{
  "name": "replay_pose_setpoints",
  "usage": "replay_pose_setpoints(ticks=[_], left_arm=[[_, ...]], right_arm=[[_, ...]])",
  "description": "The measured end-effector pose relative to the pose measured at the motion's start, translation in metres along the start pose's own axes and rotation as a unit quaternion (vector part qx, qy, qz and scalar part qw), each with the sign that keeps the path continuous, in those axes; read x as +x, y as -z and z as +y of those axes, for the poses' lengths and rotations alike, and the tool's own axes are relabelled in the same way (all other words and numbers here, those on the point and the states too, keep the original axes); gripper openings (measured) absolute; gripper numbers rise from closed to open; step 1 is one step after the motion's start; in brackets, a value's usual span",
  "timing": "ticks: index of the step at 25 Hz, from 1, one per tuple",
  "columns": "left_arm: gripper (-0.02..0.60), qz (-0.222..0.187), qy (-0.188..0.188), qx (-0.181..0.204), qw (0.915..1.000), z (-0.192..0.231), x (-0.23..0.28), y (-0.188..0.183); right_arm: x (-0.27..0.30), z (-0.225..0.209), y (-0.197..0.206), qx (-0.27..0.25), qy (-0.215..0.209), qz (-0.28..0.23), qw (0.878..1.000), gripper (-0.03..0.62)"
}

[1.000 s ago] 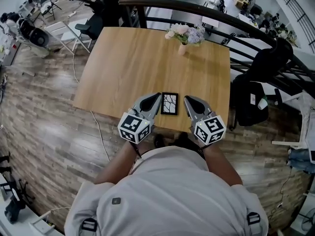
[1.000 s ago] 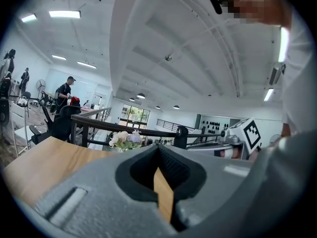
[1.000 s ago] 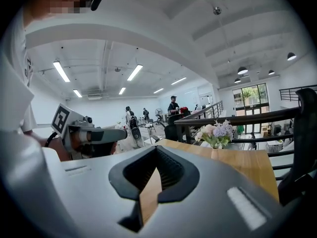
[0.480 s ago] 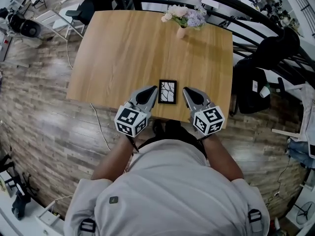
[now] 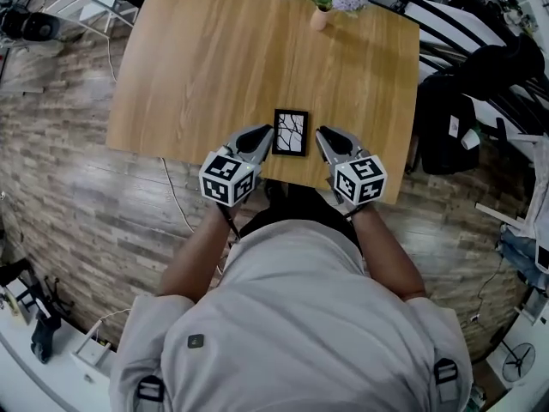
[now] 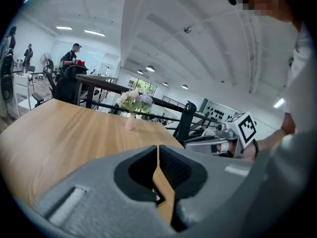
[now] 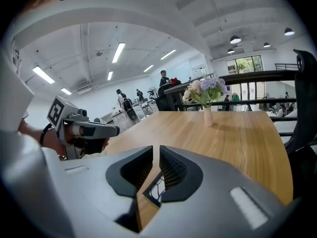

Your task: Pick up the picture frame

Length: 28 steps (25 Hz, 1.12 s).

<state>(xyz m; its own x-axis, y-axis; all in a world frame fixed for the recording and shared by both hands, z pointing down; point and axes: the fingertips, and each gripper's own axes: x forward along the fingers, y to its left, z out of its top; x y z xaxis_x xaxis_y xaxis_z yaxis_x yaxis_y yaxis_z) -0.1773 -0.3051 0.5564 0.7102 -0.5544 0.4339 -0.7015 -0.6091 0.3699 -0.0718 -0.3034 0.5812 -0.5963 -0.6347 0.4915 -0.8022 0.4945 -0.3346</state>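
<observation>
- I see an open-plan lab or office loft: strip lights [image 7: 118, 52] across a high white ceiling [image 7: 148, 24].
- A black railing [image 7: 257, 76] runs behind my wooden surface [image 5: 223, 58].
- Office chairs [image 6: 64, 88] and people [image 6: 73, 54] stand beyond.

a table [image 5: 214, 58] lies ahead of a person [image 5: 292, 316] who stands at its near edge. a picture frame [image 5: 290, 133] lies flat on the table, close to that near edge. the left gripper [image 5: 262, 135] is just left of the frame and the right gripper [image 5: 322, 136] just right of it. both grippers' jaws are opening, with nothing between them. a vase of flowers [image 5: 321, 7] stands at the far edge. 1 chair [image 5: 446, 127] stands right of the table.
</observation>
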Motion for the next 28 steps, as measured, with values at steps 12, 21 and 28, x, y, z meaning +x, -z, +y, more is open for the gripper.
replay_pose_setpoints(ticks=[12, 21, 28], left_arm=[[0.097, 0.114, 0.0, -0.09, 0.9894, 0.035, 0.052, 0.095], [0.134, 0.161, -0.011, -0.121, 0.9795, 0.062, 0.079, 0.14], [0.149, 0.192, -0.018, -0.145, 0.9703, 0.075, 0.098, 0.175]], right_arm=[[0.049, -0.037, 0.078, 0.061, -0.017, 0.107, 0.992, 0.106], [0.08, -0.053, 0.127, 0.078, -0.023, 0.167, 0.983, 0.114], [0.096, -0.057, 0.162, 0.111, -0.03, 0.206, 0.972, 0.135]])
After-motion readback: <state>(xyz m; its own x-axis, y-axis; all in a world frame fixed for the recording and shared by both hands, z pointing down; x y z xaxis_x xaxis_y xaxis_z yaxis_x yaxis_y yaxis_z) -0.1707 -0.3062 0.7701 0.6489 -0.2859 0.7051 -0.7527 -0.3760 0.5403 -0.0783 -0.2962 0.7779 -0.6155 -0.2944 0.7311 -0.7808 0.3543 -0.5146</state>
